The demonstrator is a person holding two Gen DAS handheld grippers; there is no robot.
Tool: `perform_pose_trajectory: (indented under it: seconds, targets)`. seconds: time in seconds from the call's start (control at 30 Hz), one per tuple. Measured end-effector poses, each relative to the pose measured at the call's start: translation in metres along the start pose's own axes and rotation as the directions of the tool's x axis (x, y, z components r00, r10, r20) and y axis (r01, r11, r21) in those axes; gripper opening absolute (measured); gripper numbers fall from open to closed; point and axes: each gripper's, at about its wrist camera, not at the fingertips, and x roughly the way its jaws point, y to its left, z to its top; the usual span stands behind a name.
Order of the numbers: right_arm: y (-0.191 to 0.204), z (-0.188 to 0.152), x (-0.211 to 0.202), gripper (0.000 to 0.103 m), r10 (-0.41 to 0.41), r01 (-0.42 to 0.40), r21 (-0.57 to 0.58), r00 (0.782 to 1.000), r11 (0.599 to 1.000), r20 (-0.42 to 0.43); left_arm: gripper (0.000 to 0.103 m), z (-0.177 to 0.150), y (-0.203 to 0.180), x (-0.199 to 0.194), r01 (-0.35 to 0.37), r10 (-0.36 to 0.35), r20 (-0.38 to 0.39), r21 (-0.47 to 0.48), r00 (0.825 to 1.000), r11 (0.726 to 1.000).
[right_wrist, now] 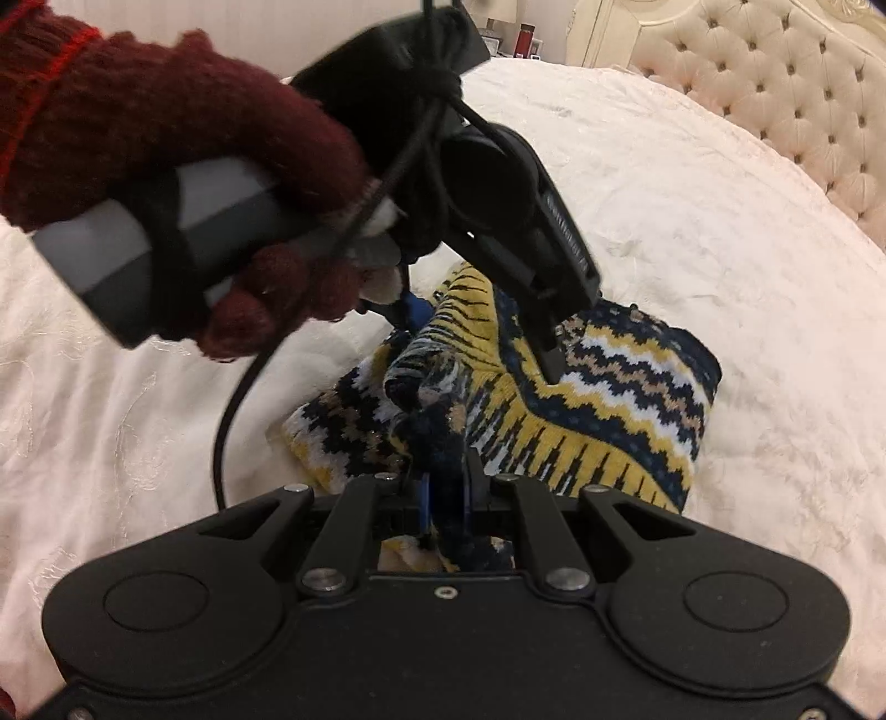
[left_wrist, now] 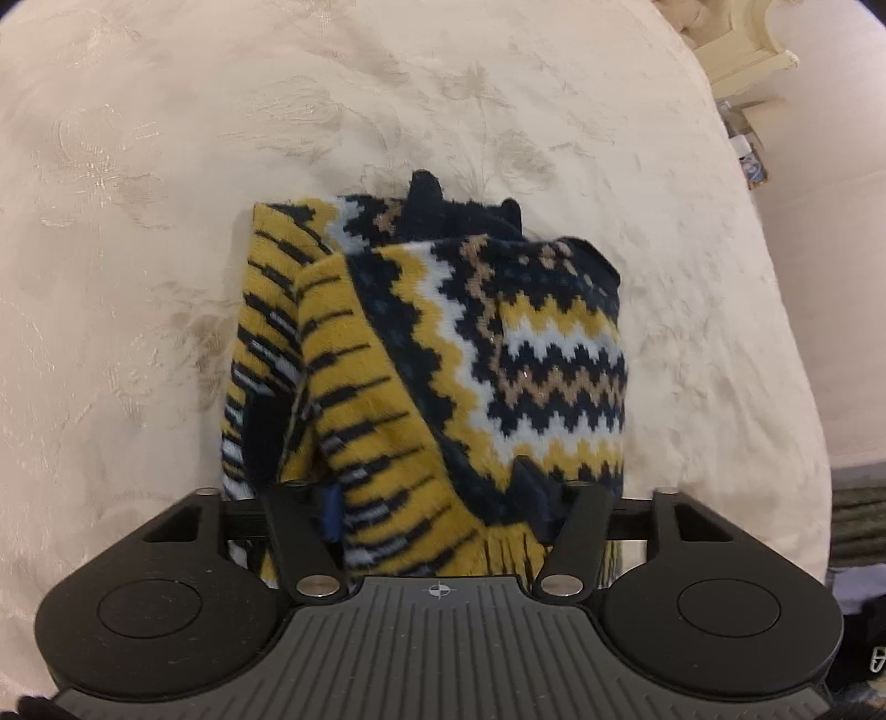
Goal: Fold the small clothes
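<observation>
A small knitted sweater (left_wrist: pixel 470 354) in mustard, navy and white zigzags lies partly folded on a cream bedspread (left_wrist: pixel 166 221). It also shows in the right wrist view (right_wrist: pixel 609 387). My left gripper (left_wrist: pixel 437 482) has its jaws spread wide, and the sweater bunches between them; its fingers are mostly hidden by the fabric. In the right wrist view the left gripper (right_wrist: pixel 482 310) presses down on the sweater from above. My right gripper (right_wrist: pixel 446 487) is shut on a bunched navy edge of the sweater (right_wrist: pixel 437 437), lifting it.
A tufted cream headboard (right_wrist: pixel 775 99) stands at the far right. A gloved hand in dark red wool (right_wrist: pixel 166 138) holds the left gripper's handle, with a black cable (right_wrist: pixel 227 421) hanging from it. A cream nightstand (left_wrist: pixel 742 50) stands beyond the bed edge.
</observation>
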Motion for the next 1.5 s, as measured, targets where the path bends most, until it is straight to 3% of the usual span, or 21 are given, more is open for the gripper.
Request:
perform_pose_trajectory:
  seconds: [0.03, 0.1, 0.27, 0.33, 0.47, 0.6, 0.67, 0.7, 0.8, 0.87, 0.93, 0.97, 1.1, 1.2, 1.4, 1.5]
  targets:
    - [0.000, 0.000, 0.000, 0.016, 0.000, 0.000, 0.002, 1.000, 1.000, -0.002, 0.013, 0.001, 0.000, -0.001, -0.013, 0.013, 0.022, 0.007, 1.000, 1.000]
    - [0.000, -0.001, 0.000, 0.016, 0.000, 0.000, 0.010, 1.000, 1.000, -0.003, 0.012, 0.005, -0.003, -0.006, -0.039, 0.038, 0.037, 0.040, 0.999, 0.998]
    - [-0.002, 0.008, -0.013, 0.016, 0.014, -0.017, 0.069, 0.999, 0.997, 0.037, 0.011, 0.009, -0.035, -0.037, -0.055, 0.029, 0.101, 0.266, 0.994, 0.962]
    - [0.000, 0.012, -0.014, 0.017, 0.035, -0.040, 0.095, 0.998, 0.995, 0.052, 0.011, 0.012, -0.029, -0.048, -0.044, 0.013, 0.116, 0.269, 0.993, 0.962]
    - [0.012, 0.015, 0.016, 0.020, 0.091, -0.090, 0.104, 0.996, 0.990, -0.004, 0.011, 0.014, 0.002, -0.029, -0.141, 0.126, 0.077, 0.232, 0.989, 0.962]
    - [0.019, 0.008, 0.053, 0.039, 0.153, -0.139, 0.125, 0.982, 0.982, -0.108, 0.024, 0.011, 0.030, -0.018, -0.148, 0.137, 0.084, 0.147, 0.987, 0.978]
    - [0.014, 0.008, 0.051, 0.059, 0.222, -0.208, 0.155, 0.971, 0.966, -0.083, 0.031, 0.010, 0.033, -0.022, -0.161, 0.147, 0.109, 0.132, 0.983, 0.978]
    - [0.011, 0.008, 0.047, 0.062, 0.250, -0.236, 0.166, 0.966, 0.957, -0.068, 0.038, 0.009, 0.032, -0.024, -0.171, 0.155, 0.120, 0.139, 0.981, 0.975]
    - [-0.003, 0.006, 0.032, 0.065, 0.277, -0.266, 0.216, 0.960, 0.940, -0.025, 0.041, 0.005, 0.031, -0.038, -0.172, 0.146, 0.161, 0.155, 0.976, 0.973]
    - [-0.016, 0.003, 0.021, 0.068, 0.281, -0.273, 0.274, 0.960, 0.922, 0.011, 0.053, 0.000, 0.034, -0.051, -0.162, 0.131, 0.197, 0.151, 0.972, 0.975]
    - [-0.034, -0.001, 0.008, 0.075, 0.272, -0.276, 0.340, 0.960, 0.899, 0.059, 0.087, -0.005, 0.034, -0.062, -0.147, 0.113, 0.220, 0.146, 0.969, 0.978]
    - [-0.045, -0.003, 0.003, 0.077, 0.260, -0.269, 0.373, 0.963, 0.888, 0.076, 0.089, -0.007, 0.032, -0.065, -0.138, 0.104, 0.224, 0.141, 0.969, 0.980]
    - [-0.088, -0.011, 0.000, 0.079, 0.195, -0.209, 0.502, 0.977, 0.839, 0.081, 0.090, -0.024, 0.025, -0.071, -0.122, 0.090, 0.223, 0.130, 0.971, 0.984]
    - [-0.125, -0.022, 0.012, 0.084, 0.165, -0.166, 0.602, 0.985, 0.781, 0.058, 0.094, -0.041, 0.019, -0.065, -0.096, 0.071, 0.178, 0.136, 0.981, 0.986]
    - [-0.183, -0.043, 0.043, 0.088, 0.195, -0.156, 0.784, 0.980, 0.601, 0.045, 0.098, -0.073, 0.008, -0.046, -0.111, 0.091, 0.118, 0.176, 0.989, 0.978]
    - [-0.202, -0.051, 0.053, 0.089, 0.209, -0.162, 0.828, 0.976, 0.537, 0.056, 0.098, -0.082, 0.011, -0.039, -0.129, 0.113, 0.109, 0.149, 0.988, 0.980]
